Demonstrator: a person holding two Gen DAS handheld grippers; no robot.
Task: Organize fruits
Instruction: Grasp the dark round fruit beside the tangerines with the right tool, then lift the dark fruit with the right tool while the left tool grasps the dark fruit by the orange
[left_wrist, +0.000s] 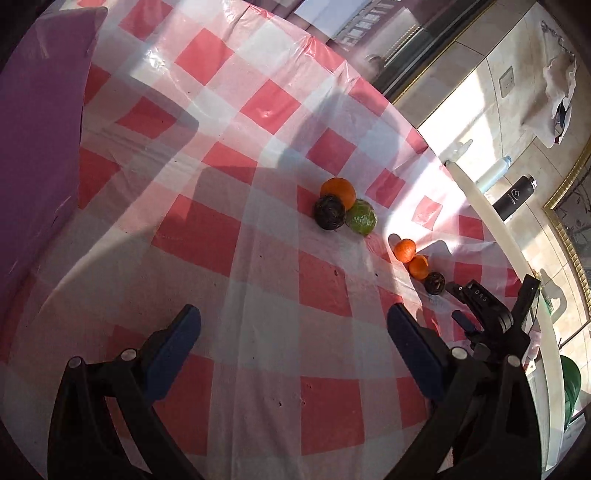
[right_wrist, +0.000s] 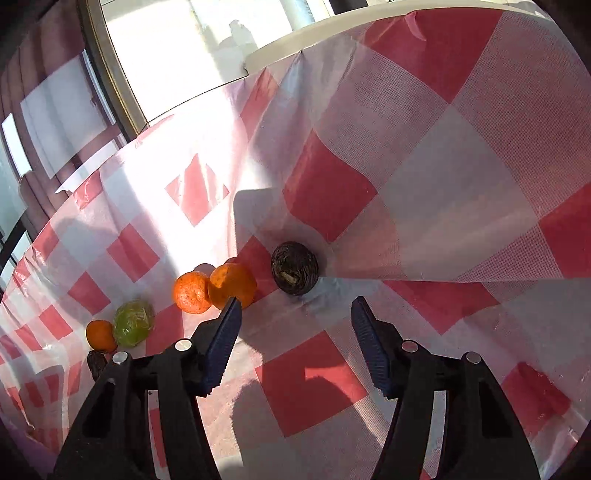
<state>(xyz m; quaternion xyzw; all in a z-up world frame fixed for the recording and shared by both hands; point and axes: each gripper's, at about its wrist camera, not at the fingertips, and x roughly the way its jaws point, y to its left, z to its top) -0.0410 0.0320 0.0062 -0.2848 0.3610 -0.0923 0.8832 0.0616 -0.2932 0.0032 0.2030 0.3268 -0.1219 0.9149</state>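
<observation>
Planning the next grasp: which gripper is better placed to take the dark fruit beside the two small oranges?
Right. The right gripper is open, with the dark fruit just ahead between its fingers, beside the two small oranges. The left gripper, also open, faces bare checkered tablecloth, with that fruit off to its right.

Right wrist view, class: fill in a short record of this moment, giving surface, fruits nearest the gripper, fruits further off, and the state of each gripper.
surface: red-and-white checked tablecloth
nearest fruit: dark wrinkled fruit, just ahead of the right gripper
beside it: two oranges touching each other
further left: green fruit, small orange
right gripper: open, empty
left gripper: open, empty
</observation>
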